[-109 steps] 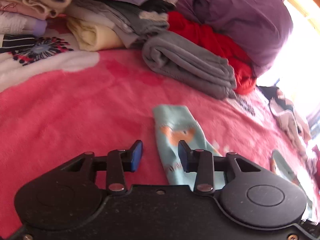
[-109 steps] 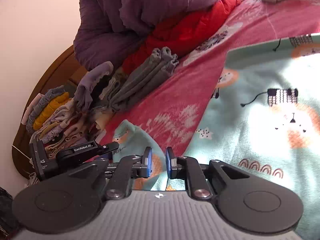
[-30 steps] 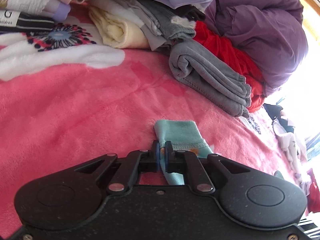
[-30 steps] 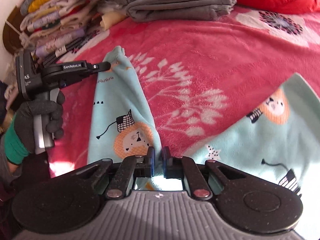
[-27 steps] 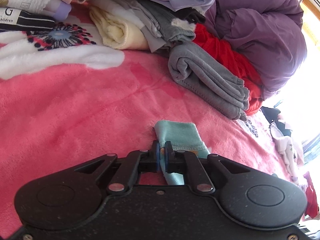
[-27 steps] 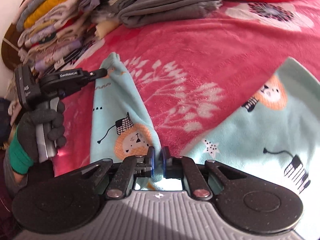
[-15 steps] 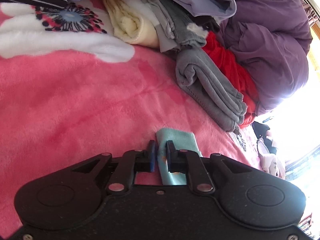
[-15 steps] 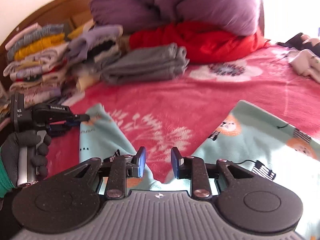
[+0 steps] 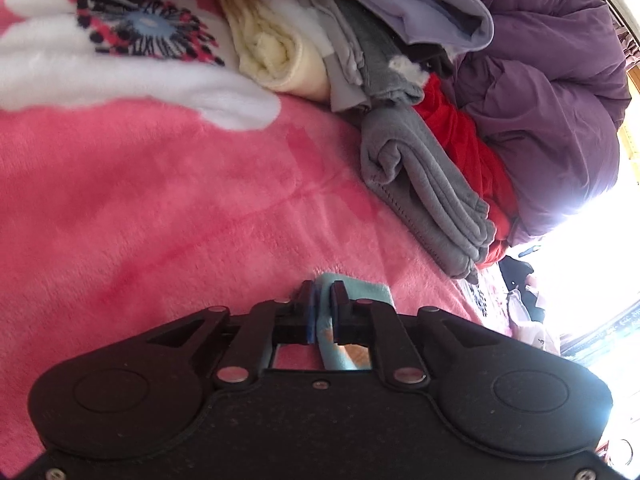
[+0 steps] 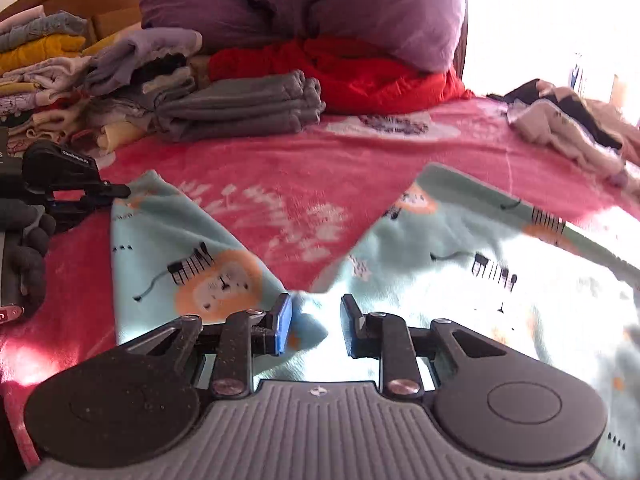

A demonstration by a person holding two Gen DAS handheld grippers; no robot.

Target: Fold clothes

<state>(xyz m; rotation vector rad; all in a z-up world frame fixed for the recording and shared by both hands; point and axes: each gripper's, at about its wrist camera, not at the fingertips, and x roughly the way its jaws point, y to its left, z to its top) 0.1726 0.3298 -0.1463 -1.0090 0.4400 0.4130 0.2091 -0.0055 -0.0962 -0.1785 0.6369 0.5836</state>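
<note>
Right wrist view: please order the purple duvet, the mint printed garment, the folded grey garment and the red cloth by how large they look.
1. mint printed garment, largest, though nearest the camera
2. purple duvet
3. and 4. red cloth and folded grey garment: they look alike, so no ranking.

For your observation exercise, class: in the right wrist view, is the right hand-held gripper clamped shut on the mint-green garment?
No: the right hand-held gripper shows a clear gap between its pads, with the mint-green garment lying loose beneath them.

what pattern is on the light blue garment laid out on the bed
Orange lion faces and small black drawings on pale mint-blue fleece garment; clearest in the right wrist view.
</note>
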